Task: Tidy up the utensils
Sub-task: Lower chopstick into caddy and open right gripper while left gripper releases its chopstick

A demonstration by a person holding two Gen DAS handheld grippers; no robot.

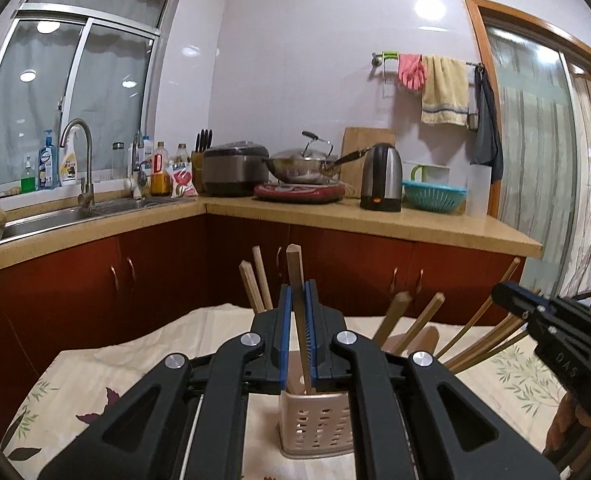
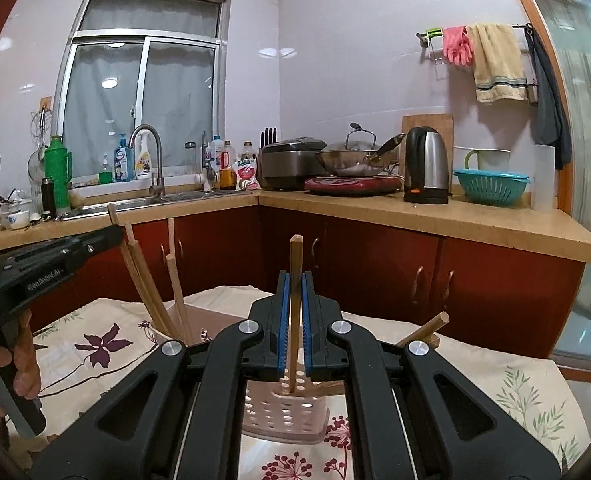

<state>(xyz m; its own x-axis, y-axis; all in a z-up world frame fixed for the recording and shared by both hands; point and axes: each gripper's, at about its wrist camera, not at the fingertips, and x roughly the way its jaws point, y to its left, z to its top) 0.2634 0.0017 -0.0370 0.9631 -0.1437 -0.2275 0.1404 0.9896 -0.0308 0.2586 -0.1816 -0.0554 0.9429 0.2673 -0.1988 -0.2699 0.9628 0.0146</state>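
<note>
— What have your jaws got hold of?

— My left gripper [image 1: 298,300] is clamped almost fully together on one chopstick [image 1: 297,280]. The blue pads [image 1: 283,320] press it from both sides. It stands nearly upright, its top poking out above my fingertips and its lower end down inside the beige holder [image 1: 315,428] with the holes in its wall.

— And the other side?

— The same picture. My right gripper [image 2: 294,300] is pinched narrow on a second chopstick [image 2: 295,256], upright too, and its tip reaches into a pink holder [image 2: 283,412] that stands on the flowered tablecloth [image 2: 95,344].

— Where are the rest of the chopsticks?

— From my left camera, two more [image 1: 255,280] rise just behind my fingers on the left, and a bunch [image 1: 415,320] leans out to the right, fanned and tilted. Whether those sit in the same holder I cannot tell, since my own frame covers their lower ends. From my right camera, several [image 2: 147,280] lean in a container to the left, near my left gripper, and one stub [image 2: 427,328] sticks out to the right.

— Anything else touching you?

— A hand [image 2: 19,364] wraps the left gripper's handle at the edge of my right view. The two grippers are apart, side by side over the cloth.
</note>
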